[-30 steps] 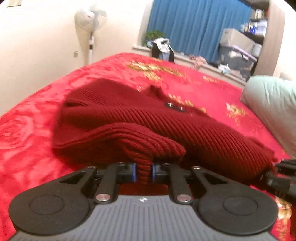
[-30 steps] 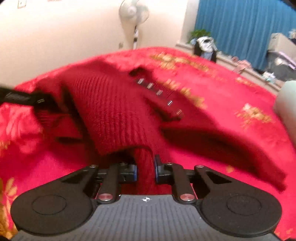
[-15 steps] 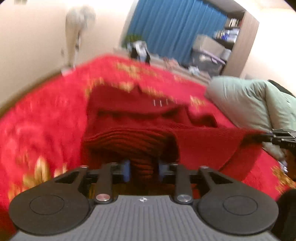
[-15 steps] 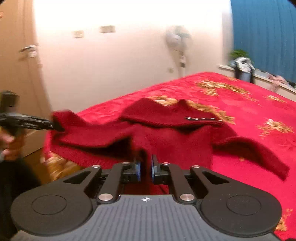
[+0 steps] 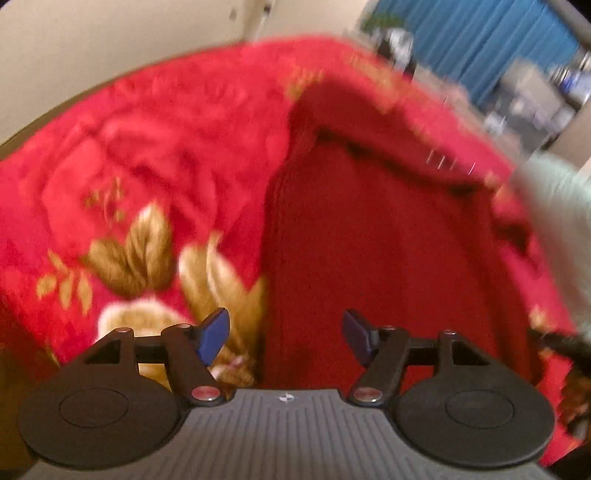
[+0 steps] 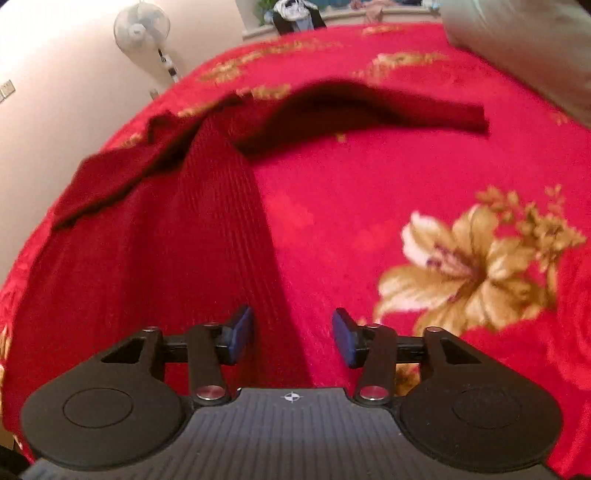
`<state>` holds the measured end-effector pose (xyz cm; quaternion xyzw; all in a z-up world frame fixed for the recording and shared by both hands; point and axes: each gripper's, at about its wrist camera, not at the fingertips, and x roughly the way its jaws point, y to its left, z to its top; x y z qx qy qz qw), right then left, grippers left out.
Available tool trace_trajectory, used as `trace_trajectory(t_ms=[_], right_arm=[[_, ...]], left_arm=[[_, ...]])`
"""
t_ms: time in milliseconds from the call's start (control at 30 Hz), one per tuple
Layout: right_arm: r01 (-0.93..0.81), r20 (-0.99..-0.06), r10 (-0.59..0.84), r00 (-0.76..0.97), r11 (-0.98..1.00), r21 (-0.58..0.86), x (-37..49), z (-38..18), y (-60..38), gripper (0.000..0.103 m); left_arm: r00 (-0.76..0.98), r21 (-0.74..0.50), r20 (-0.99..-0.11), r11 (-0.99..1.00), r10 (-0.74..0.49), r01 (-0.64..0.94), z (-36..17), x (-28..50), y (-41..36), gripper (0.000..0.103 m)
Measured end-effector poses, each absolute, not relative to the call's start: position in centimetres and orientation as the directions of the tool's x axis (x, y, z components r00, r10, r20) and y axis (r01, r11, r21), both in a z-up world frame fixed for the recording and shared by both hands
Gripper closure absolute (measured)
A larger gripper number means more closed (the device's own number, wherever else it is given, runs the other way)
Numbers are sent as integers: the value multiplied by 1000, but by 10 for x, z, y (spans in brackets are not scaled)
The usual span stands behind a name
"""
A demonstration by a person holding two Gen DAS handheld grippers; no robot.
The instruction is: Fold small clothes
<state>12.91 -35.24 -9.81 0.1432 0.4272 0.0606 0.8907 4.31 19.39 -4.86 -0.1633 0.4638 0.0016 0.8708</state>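
A dark red knitted sweater [image 5: 369,240] lies spread on the red flowered bedspread [image 5: 147,147]. In the left wrist view my left gripper [image 5: 286,336] is open, over the sweater's near left edge, holding nothing. In the right wrist view the sweater [image 6: 166,240] lies flat with one sleeve [image 6: 369,107] stretched out to the right. My right gripper [image 6: 293,334] is open over the sweater's near right edge, holding nothing. The left view is blurred.
A pale green pillow [image 6: 524,48] lies at the bed's far right, also seen in the left wrist view [image 5: 557,206]. A standing fan [image 6: 142,27] stands by the wall. Blue curtains [image 5: 472,40] and clutter stand beyond the bed. The bedspread [image 6: 406,184] spreads right of the sweater.
Both grippers were shut on the sweater's hem and holding it up; now both are open and the sweater lies flat on the bed. Both cameras have tilted down.
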Motion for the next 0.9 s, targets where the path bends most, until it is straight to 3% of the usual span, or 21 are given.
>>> trace_trajectory(t_ms=[100, 167, 200, 233, 300, 433, 500, 567, 667, 700, 800, 900], right_arm=[[-41, -747, 231, 623, 964, 264, 127, -105, -339, 45], [-105, -746, 252, 616, 965, 240, 128, -105, -328, 51], [-139, -743, 262, 616, 964, 225, 127, -104, -321, 70], [-169, -739, 267, 619, 964, 207, 124, -102, -315, 85], [-200, -725, 295, 622, 955, 218, 121, -94, -315, 87], [-160, -583, 253, 772, 965, 207, 88, -25, -347, 89], [-145, -563, 248, 788, 964, 221, 72, 2, -367, 90], [-144, -638, 237, 733, 970, 195, 71, -7, -369, 89], [-115, -789, 143, 598, 989, 92, 81, -48, -356, 86], [-67, -802, 97, 590, 995, 71, 84, -55, -356, 82], [-9, -768, 145, 624, 984, 179, 89, -53, -372, 46], [80, -771, 138, 622, 968, 237, 95, -62, -383, 45]], left_arm=[[508, -179, -856, 977, -97, -115, -63, 48, 179, 35], [495, -123, -867, 988, -62, -92, -70, 47, 170, 41], [500, -114, -864, 991, -62, -75, -69, 46, 166, 60], [502, -127, -860, 991, -85, -49, -69, 46, 163, 87], [515, -127, -852, 991, -92, -33, -68, 43, 159, 92], [605, -147, -788, 989, -117, -1, -45, 26, 160, 93], [624, -118, -776, 993, -96, 7, -38, 17, 162, 94], [580, -86, -812, 996, -57, -22, -47, 17, 166, 93], [497, -129, -863, 991, -92, -42, -60, 26, 171, 91], [493, -145, -865, 988, -96, -60, -61, 27, 174, 89], [484, -188, -866, 979, -124, -85, -63, 28, 179, 76], [457, -160, -883, 984, -109, -74, -65, 28, 173, 72]])
